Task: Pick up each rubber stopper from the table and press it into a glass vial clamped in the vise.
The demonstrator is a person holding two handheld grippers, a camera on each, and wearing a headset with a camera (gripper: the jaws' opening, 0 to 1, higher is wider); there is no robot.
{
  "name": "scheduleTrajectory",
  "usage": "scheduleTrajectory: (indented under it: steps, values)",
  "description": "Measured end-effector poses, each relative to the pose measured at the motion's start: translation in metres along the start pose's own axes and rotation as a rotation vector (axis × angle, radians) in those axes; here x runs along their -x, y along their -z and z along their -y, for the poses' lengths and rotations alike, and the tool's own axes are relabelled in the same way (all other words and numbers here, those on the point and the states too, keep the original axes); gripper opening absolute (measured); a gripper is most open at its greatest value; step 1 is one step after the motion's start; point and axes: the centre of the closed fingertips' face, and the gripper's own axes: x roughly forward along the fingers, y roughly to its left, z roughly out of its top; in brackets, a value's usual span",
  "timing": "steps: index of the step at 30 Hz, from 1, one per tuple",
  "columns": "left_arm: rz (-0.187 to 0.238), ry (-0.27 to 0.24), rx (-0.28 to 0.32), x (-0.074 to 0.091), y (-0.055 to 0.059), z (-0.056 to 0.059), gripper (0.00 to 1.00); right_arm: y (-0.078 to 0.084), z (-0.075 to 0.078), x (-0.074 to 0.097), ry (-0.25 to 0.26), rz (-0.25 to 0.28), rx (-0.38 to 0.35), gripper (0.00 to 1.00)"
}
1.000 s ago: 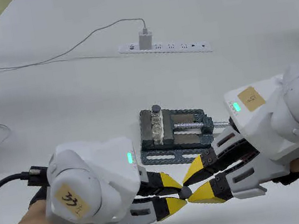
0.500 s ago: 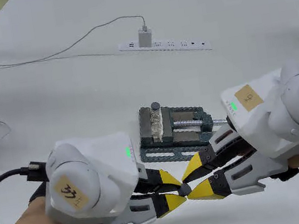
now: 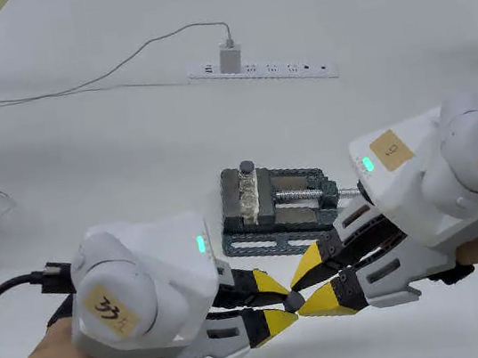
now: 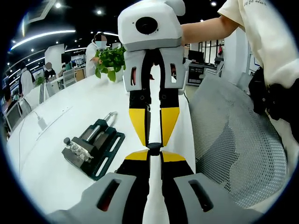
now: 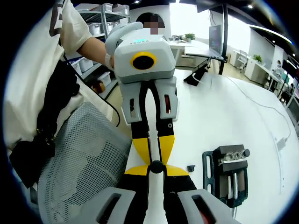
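Two tools meet tip to tip at lower centre of the head view. Left tool (image 3: 285, 304) and right tool (image 3: 304, 299) both look pinched on one rubber stopper (image 3: 294, 300), probably a re-grip to orient it for pressing in. It's small, dark and roundish, held off the worktop (image 3: 128, 159). The vise (image 3: 303, 214) sits just above in frame, clamping glass vials (image 3: 248, 199). A spare stopper (image 5: 190, 168) lies beside it.

R gripper (image 5: 156, 171): yellow-tipped fingers closed on dark rubber stopper (image 5: 156, 165). L gripper (image 5: 154, 157), opp., comes in from left and pinches same stopper. Vise (image 5: 227, 179) w/ vials (image 5: 232, 156) stands farther off on white surface (image 5: 219, 112). 2nd stopper (image 5: 190, 168) lies betw. fingertips & vise.
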Motion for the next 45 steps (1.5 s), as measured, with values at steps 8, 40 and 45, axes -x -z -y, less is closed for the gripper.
scheduleTrajectory:
  steps: [8, 40, 45]
  values:
    - [0.002, -0.018, 0.008, 0.000, 0.001, -0.004, 0.10, 0.000, 0.004, 0.002, 0.008, -0.003, -0.003, 0.06]
    - [0.009, -0.323, 0.240, 0.035, 0.039, -0.053, 0.99, 0.013, 0.020, 0.008, 0.027, -0.050, -0.018, 0.06]
    - [0.009, -0.342, 0.257, 0.038, 0.044, -0.055, 0.99, 0.015, 0.032, 0.011, 0.031, -0.079, -0.001, 0.06]
